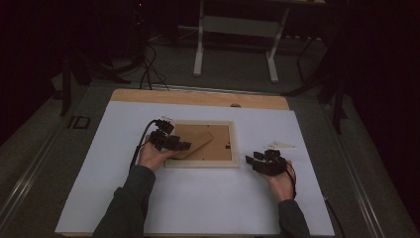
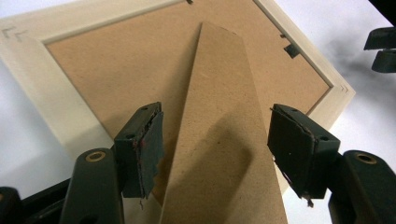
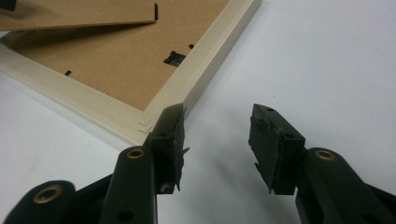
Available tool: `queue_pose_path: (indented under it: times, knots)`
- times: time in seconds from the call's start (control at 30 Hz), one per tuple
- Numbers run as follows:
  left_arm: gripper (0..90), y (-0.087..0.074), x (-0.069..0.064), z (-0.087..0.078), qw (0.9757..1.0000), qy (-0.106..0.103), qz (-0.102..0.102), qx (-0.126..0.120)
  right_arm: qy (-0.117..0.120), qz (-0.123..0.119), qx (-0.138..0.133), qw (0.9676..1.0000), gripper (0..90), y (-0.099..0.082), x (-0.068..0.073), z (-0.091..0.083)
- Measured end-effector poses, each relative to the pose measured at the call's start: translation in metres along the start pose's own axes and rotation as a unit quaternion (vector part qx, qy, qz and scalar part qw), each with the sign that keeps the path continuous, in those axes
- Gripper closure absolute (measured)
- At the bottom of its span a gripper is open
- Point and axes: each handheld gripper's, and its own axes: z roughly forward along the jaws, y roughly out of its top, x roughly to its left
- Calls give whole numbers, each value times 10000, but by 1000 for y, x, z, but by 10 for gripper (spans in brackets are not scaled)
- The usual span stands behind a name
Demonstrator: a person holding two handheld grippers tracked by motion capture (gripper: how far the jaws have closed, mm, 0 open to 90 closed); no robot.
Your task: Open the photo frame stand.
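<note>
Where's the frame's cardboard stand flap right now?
The stand flap lies raised off the picture frame's backing board at the frame's left side in the high view, between the open left gripper's pads, which aren't touching it.

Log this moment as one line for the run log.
scene: picture frame face down on white sheet | left gripper: open, stand flap between jaws, unpressed | right gripper: open, beside frame corner

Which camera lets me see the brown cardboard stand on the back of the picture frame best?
The left gripper view: the stand runs up the middle of it, big and sharp, between the open jaws of the left gripper. The high view shows it small, over the frame. The right gripper view catches just its edge at the top.
</note>
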Motion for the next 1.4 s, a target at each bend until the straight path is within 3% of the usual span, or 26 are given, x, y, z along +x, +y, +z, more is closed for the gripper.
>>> queue_pose_path:
  times: [0.4, 0.67, 1.4]
  knots:
    - [360, -2, -3, 9, 9997, -100, 142, 195, 7, 8, 16, 10000, 546, 0, -1, 0]
    - [363, -3, -5, 12, 9993, -25, 238, 278, 10, 15, 15, 10000, 546, -1, -1, 0]
    - [330, -3, -4, 16, 9990, -155, 309, 292, 24, 1, 78, 10000, 545, -2, -1, 2]
